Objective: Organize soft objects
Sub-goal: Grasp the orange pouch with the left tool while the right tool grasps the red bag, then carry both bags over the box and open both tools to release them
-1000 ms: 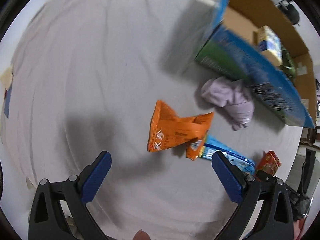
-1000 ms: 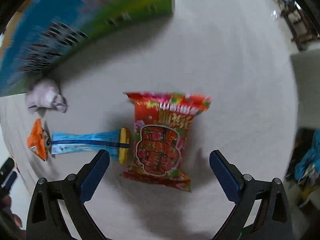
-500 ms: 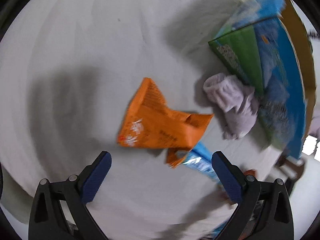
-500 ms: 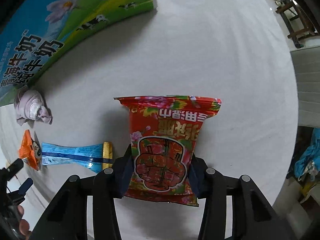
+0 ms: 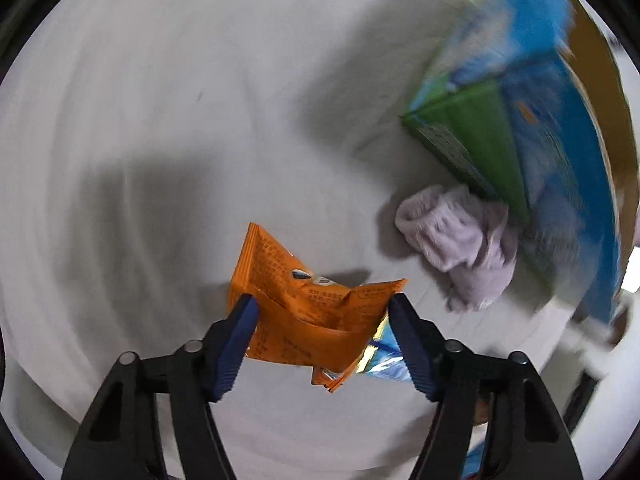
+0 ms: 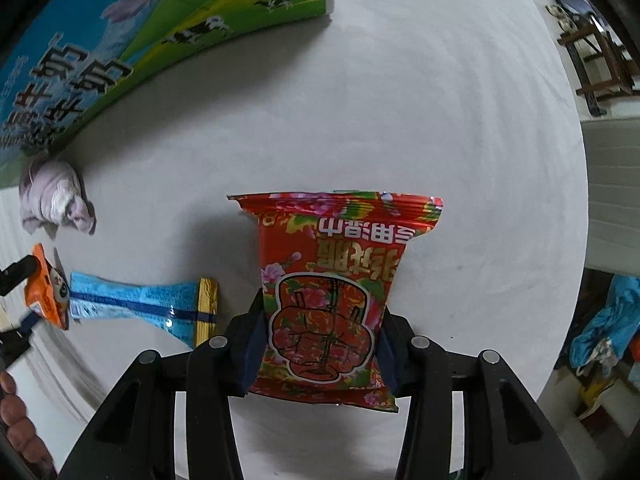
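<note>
My left gripper [image 5: 322,312] is shut on a crumpled orange packet [image 5: 304,312], its blue pads pressing both side edges. The packet also shows in the right wrist view [image 6: 46,286]. My right gripper [image 6: 322,340] is shut on a red flowered wet-wipe pack [image 6: 332,292], which it holds by its lower half over the white cloth. A lilac rolled sock [image 5: 460,240] lies beside the carton and shows in the right wrist view [image 6: 54,198] too. A blue packet [image 6: 136,304] lies flat between the orange packet and the red pack, partly hidden under the orange packet in the left wrist view [image 5: 384,356].
A large blue and green milk carton [image 5: 520,160] lies on the white table cloth [image 5: 200,120] at the right; in the right wrist view it [image 6: 120,40] fills the upper left. A wooden chair [image 6: 600,60] and blue cloth [image 6: 608,332] stand beyond the table edge.
My left gripper has come down onto the orange packet and shut on its sides. My right gripper shut on the red pack half a second ago and still holds it.
</note>
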